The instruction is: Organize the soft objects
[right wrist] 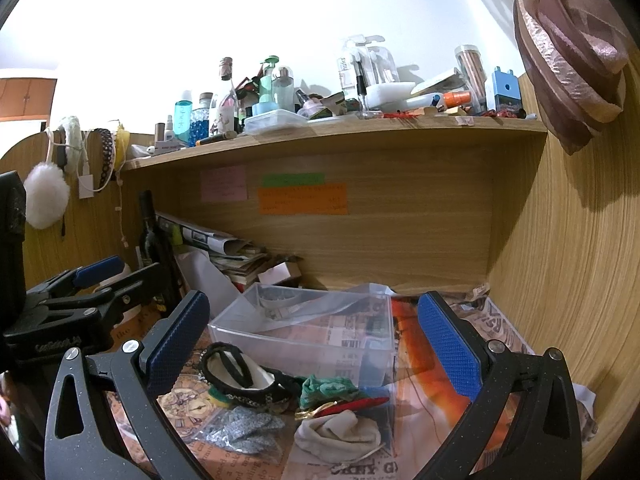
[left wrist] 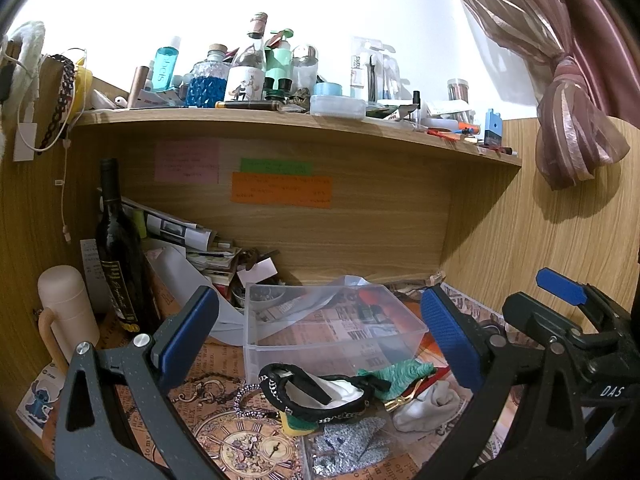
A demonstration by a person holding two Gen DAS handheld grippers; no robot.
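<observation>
A clear plastic box (left wrist: 332, 326) (right wrist: 304, 332) stands on the newspaper-covered desk with no soft things inside. In front of it lie soft items: a black-and-white pouch (left wrist: 316, 394) (right wrist: 240, 380), a green cloth (left wrist: 396, 374) (right wrist: 326, 388), a white sock (left wrist: 426, 404) (right wrist: 336, 432) and a grey glitter bow (left wrist: 352, 444) (right wrist: 244, 432). My left gripper (left wrist: 320, 340) is open and empty above the pile. My right gripper (right wrist: 316, 344) is open and empty, also above it; it shows at the right of the left wrist view (left wrist: 568, 320).
A dark wine bottle (left wrist: 118, 256) and a beige flask (left wrist: 68, 312) stand at the left. Stacked papers (left wrist: 192, 240) lean at the back. A cluttered shelf (left wrist: 296, 116) hangs overhead. Wooden walls close the back and right; a pink curtain (left wrist: 568, 128) hangs at the right.
</observation>
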